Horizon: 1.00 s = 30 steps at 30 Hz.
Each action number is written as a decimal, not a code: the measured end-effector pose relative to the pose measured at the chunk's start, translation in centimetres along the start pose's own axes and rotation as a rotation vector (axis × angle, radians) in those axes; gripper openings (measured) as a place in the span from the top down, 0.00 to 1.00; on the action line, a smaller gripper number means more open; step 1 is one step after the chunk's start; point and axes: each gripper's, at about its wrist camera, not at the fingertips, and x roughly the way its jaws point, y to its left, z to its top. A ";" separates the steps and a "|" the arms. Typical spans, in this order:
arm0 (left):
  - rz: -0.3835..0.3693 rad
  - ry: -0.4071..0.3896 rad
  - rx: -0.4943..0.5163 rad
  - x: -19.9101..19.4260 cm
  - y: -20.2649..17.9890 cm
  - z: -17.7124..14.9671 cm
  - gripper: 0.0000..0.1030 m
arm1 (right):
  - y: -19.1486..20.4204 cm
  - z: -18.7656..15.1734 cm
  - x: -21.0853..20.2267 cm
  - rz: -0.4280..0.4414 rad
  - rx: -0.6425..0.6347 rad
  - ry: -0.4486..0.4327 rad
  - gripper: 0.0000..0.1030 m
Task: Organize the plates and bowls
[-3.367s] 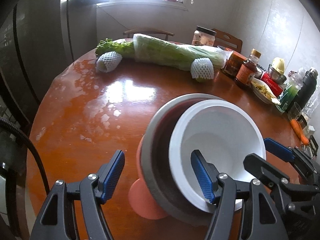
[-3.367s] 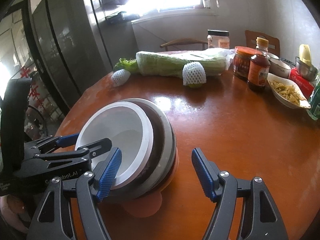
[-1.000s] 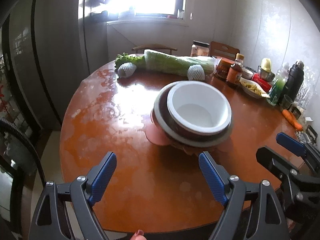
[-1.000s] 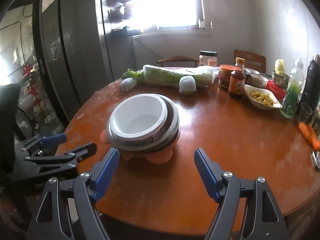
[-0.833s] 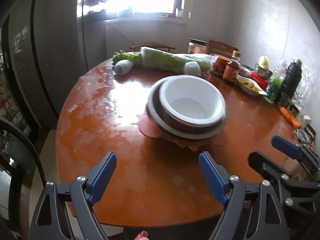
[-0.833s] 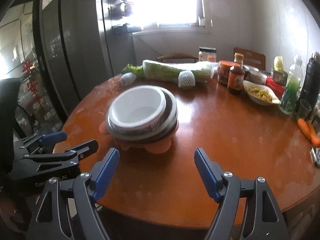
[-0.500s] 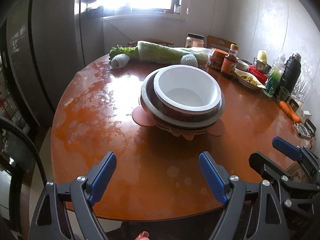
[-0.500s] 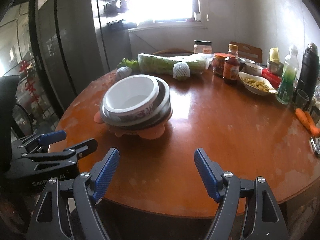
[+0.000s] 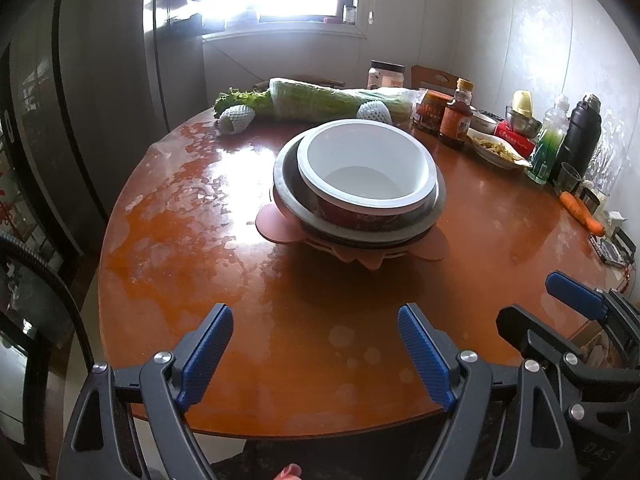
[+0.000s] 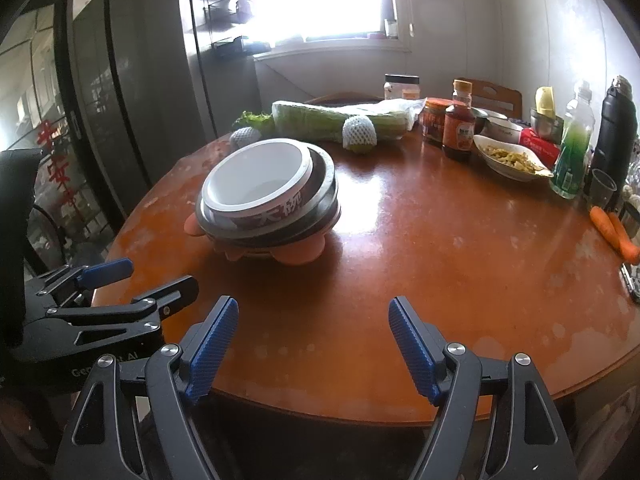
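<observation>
1. The round wooden table (image 9: 168, 216) fills both views, its orange-brown top glossy under the bright window
2. A long bagged cabbage (image 9: 320, 100) lies across the far edge, with leafy greens at its left end and two fruits in white foam netting (image 10: 359, 129) just in front of it
3. The stack of dishes sits left of the table's middle: a white bowl (image 9: 366, 168) with a dark red printed outer wall is nested inside a wider grey metal bowl (image 9: 288, 196), tilted slightly within it
4. Under the stack a pink scalloped mat (image 9: 276, 226) shows its lobes around the base, lying flat on the wood
5. The left gripper (image 9: 316, 354) hovers above the near table edge, its blue-padded jaws wide apart and holding nothing, well short of the stack
6. The right gripper (image 10: 313, 344) hangs beside it at the same edge, jaws likewise spread and empty, also clear of the bowls
7. Along the far right stand a black flask (image 10: 614, 136), a green drink bottle (image 10: 572, 152), a dish of yellowish food (image 10: 510, 158), a sauce bottle (image 10: 459, 128) and a red-lidded jar (image 10: 434, 120)
8. Two carrots (image 10: 614, 232) lie near the right rim
</observation>
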 end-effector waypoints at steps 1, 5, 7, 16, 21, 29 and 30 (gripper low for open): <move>-0.001 0.000 0.000 0.0 0.0 0.0 0.18 | 0.0 0.0 0.0 0.000 0.000 0.001 0.24; 0.001 0.003 0.000 0.0 -0.1 0.0 0.18 | 0.1 -0.1 0.0 0.004 0.001 0.009 0.24; 0.000 0.003 0.003 0.0 -0.1 0.0 0.18 | 0.2 -0.1 -0.1 0.004 -0.003 0.007 0.24; 0.001 0.004 0.005 -0.1 -0.1 -0.1 0.18 | 0.2 -0.1 -0.2 0.000 -0.002 0.008 0.24; 0.003 0.002 0.007 -0.2 -0.2 0.0 0.18 | 0.1 -0.2 -0.3 -0.005 0.000 0.008 0.23; 0.005 0.002 0.007 -0.2 -0.2 0.0 0.18 | 0.0 -0.3 -0.5 -0.007 0.001 0.010 0.24; 0.005 0.002 0.007 -0.2 -0.2 0.0 0.18 | -0.1 -0.4 -0.5 -0.009 0.001 0.010 0.24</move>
